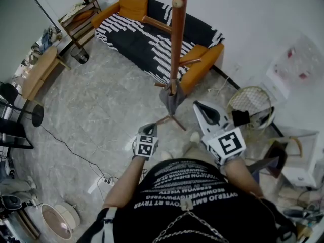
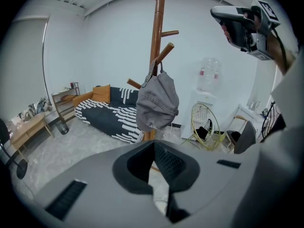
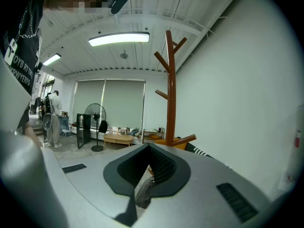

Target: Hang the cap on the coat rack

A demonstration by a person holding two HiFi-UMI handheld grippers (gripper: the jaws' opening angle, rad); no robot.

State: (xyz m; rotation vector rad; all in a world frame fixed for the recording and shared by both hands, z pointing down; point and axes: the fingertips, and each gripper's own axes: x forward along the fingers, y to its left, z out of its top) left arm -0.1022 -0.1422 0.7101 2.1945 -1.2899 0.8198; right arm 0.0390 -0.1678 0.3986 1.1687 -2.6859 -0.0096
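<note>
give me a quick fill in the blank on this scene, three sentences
1. The grey cap hangs on the wooden ___.
2. The striped sofa behind it has ___ cushions.
3. The left gripper, jaws together, holds ___.
Missing words: coat rack; orange; nothing.

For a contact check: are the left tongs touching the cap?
Apart. Left gripper view shows the cap hanging on the coat rack, well beyond the left tongs.

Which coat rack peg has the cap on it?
The lower right-hand peg in the left gripper view: the grey cap hangs at its base. Other pegs in view are bare.
</note>
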